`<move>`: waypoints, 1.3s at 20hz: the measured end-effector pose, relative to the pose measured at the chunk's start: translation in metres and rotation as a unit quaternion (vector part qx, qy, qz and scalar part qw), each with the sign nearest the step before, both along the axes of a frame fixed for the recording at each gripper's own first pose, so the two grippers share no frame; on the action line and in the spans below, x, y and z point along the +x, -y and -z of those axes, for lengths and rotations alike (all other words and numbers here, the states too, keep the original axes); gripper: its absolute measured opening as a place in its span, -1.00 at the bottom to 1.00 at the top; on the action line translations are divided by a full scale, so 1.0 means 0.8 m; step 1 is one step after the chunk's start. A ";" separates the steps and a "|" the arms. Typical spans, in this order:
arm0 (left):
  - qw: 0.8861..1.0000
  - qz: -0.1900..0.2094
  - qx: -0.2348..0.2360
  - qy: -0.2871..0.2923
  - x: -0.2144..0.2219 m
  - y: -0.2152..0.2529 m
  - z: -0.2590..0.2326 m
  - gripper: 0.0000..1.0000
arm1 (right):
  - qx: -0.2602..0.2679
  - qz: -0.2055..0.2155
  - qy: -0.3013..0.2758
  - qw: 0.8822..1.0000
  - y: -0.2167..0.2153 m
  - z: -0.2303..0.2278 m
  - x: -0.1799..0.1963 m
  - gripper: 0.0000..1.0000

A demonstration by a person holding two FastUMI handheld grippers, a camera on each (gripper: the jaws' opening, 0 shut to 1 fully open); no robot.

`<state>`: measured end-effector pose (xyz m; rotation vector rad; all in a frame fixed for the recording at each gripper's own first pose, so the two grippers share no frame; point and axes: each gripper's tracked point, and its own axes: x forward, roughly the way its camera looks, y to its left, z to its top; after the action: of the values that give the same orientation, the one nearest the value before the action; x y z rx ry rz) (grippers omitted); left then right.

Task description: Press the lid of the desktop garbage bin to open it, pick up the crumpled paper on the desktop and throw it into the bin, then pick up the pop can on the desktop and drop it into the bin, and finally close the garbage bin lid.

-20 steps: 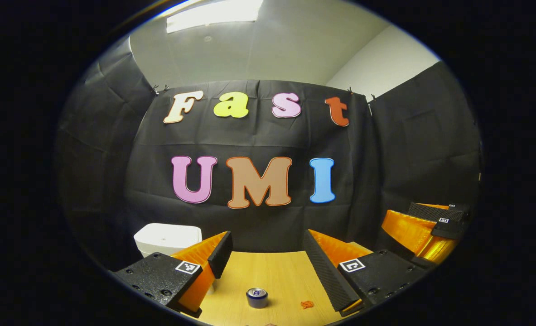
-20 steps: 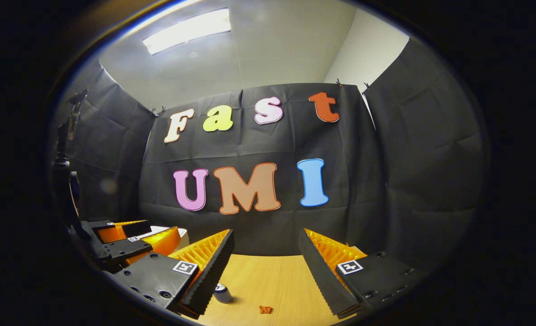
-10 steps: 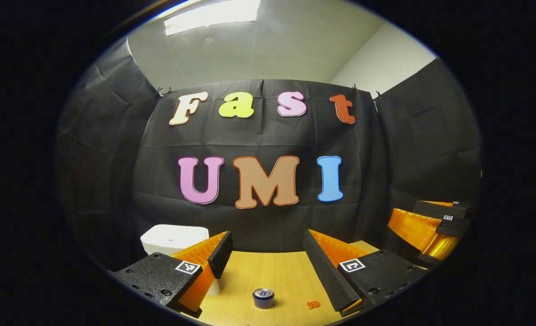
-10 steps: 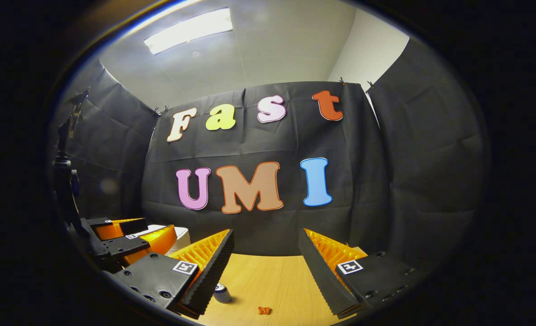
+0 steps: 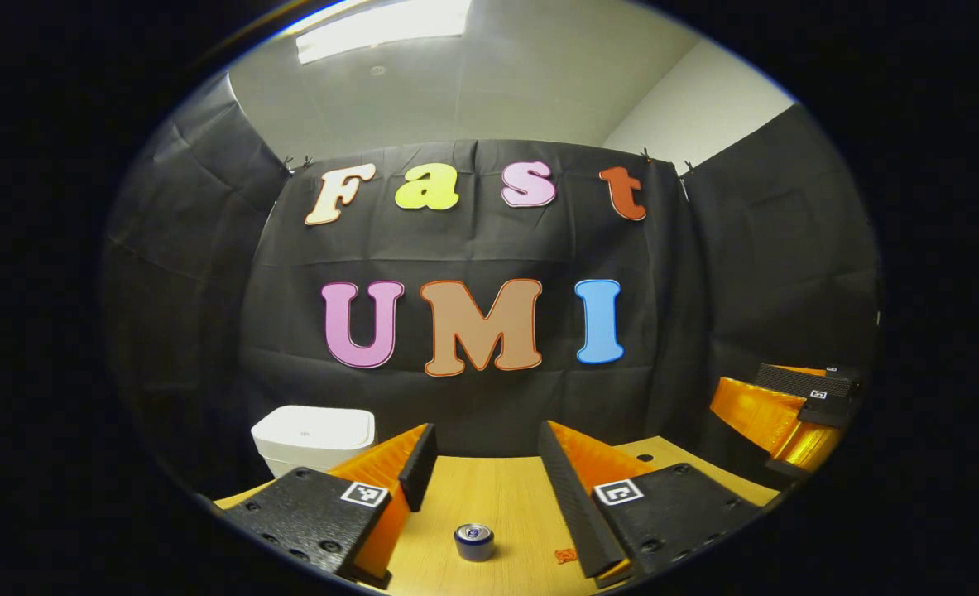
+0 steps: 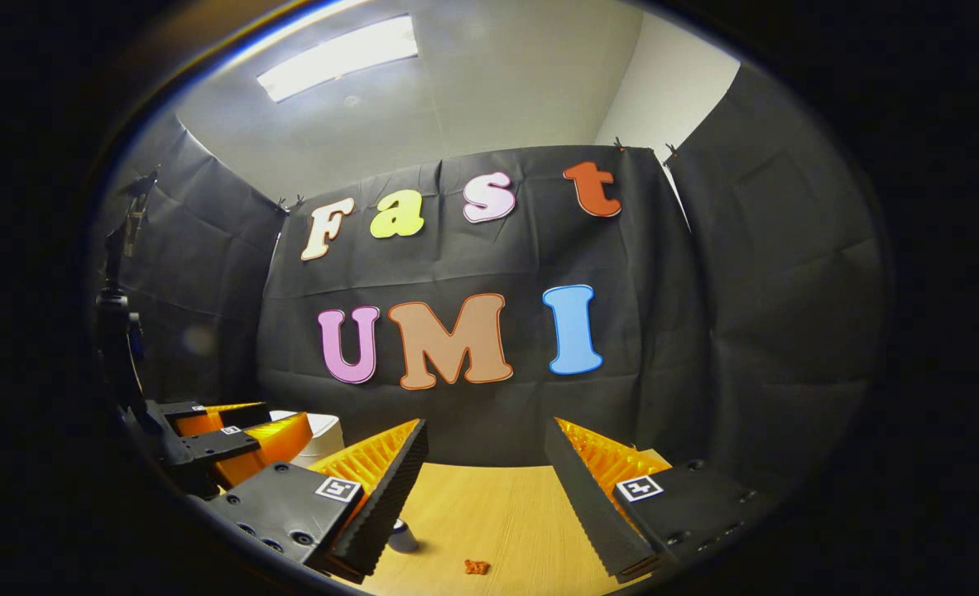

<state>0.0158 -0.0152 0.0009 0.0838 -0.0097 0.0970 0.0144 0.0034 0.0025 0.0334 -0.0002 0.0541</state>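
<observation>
- Tongs, left gripper (image 5: 481, 468): fingers spread wide with nothing between them, held above the desktop (image 5: 510, 505); judged a ready pose for the first step, pressing the bin lid
- Tongs, right gripper (image 6: 487, 463): fingers likewise spread wide and empty, held above the desktop on the right side; judged to be waiting for a pick-up step
- Garbage bin (image 5: 314, 437): white, lid down, standing at the far left of the desktop against the booth wall, beyond the left finger of the left gripper; in the right gripper view it is largely hidden behind the left gripper
- Pop can (image 5: 474, 541): upright on the desktop, seen in the left gripper view between and below the two fingers, well apart from the bin
- Crumpled paper (image 6: 477, 567): small orange scrap lying on the desktop to the right of the can, near the right gripper; this placement suits a right-hand pick
- Task status, judged: lid not yet pressed, paper and can both on the desktop, no step completed
- Change from the earlier left gripper view: the gap between the left fingers has narrowed somewhat, more of the desktop is visible, and the bin front shows more fully
- Change from the earlier right gripper view: the can has slid further behind the left finger; finger spread is unchanged
</observation>
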 end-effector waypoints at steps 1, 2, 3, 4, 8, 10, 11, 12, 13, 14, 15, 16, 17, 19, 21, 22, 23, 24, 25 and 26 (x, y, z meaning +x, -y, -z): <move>1.000 0.000 0.000 0.000 0.000 0.001 0.001 0.31 | 0.000 0.000 0.000 1.000 0.001 -0.001 0.002 0.91; 1.000 0.000 0.002 -0.002 0.000 0.003 0.002 0.19 | 0.000 0.000 -0.001 1.000 0.002 0.000 0.002 0.91; 1.000 0.001 0.001 -0.002 0.000 0.006 0.003 -0.05 | -0.001 -0.001 -0.001 1.000 0.002 0.000 0.004 0.91; 1.000 0.004 0.000 -0.003 0.000 0.008 0.003 -0.11 | -0.001 -0.001 -0.002 1.000 0.002 0.001 0.003 0.91; 1.000 0.016 -0.007 -0.012 0.002 0.021 0.009 -0.50 | -0.002 -0.008 -0.002 1.000 0.003 0.001 0.006 0.92; 1.000 0.016 -0.014 -0.017 0.005 0.024 0.015 -0.70 | -0.003 -0.015 -0.001 1.000 0.003 0.002 0.004 0.91; 1.000 0.011 -0.014 -0.019 0.005 0.022 0.016 -0.88 | -0.002 -0.019 0.000 1.000 0.004 0.001 0.006 0.91; 1.000 0.003 -0.009 -0.020 0.007 0.018 0.016 -0.94 | -0.001 -0.024 0.001 1.000 0.004 0.003 0.005 0.92; 1.000 -0.003 -0.002 -0.022 0.009 0.015 0.016 -1.00 | -0.001 -0.030 0.002 1.000 0.005 0.004 0.006 0.92; 1.000 0.002 0.002 -0.024 0.013 0.016 0.015 -1.00 | -0.001 -0.034 0.005 0.999 0.006 0.004 0.006 0.92; 1.000 0.012 0.004 -0.025 0.015 0.022 0.016 -1.00 | -0.002 -0.034 0.008 0.999 0.009 0.004 0.009 0.91; 1.000 0.013 0.005 -0.026 0.018 0.019 0.012 -1.00 | -0.002 -0.031 0.008 0.999 0.012 0.005 0.013 0.91; 1.000 0.009 0.006 -0.026 0.019 0.010 0.010 -1.00 | 0.000 -0.030 0.003 1.000 0.013 0.009 0.017 0.92; 1.000 -0.004 0.011 -0.024 0.026 -0.012 0.002 -1.00 | 0.009 -0.030 0.002 1.000 0.008 0.009 0.022 0.93; 0.999 -0.022 0.023 -0.022 0.037 -0.041 -0.006 -1.00 | 0.010 -0.024 0.003 1.000 0.004 0.011 0.028 0.92; 0.999 -0.029 0.027 -0.021 0.043 -0.056 -0.012 -1.00 | 0.010 -0.021 0.004 1.000 0.001 0.012 0.030 0.91; 0.999 -0.036 0.029 -0.019 0.049 -0.073 -0.015 -1.00 | 0.010 -0.016 0.003 1.000 -0.003 0.012 0.034 0.91; 0.998 -0.044 0.029 -0.019 0.056 -0.091 -0.020 -1.00 | 0.009 -0.014 0.000 1.000 -0.010 0.015 0.038 0.91; 0.998 -0.050 0.027 -0.019 0.063 -0.110 -0.022 -1.00 | 0.008 -0.012 -0.003 1.000 -0.018 0.017 0.041 0.91; 0.998 -0.055 0.025 -0.019 0.069 -0.128 -0.025 -1.00 | 0.006 -0.011 -0.004 1.000 -0.025 0.019 0.041 0.91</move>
<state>0.0710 0.0873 0.0210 0.1355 0.0313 0.2046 0.0474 0.0235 -0.0128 0.0466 0.0074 0.0758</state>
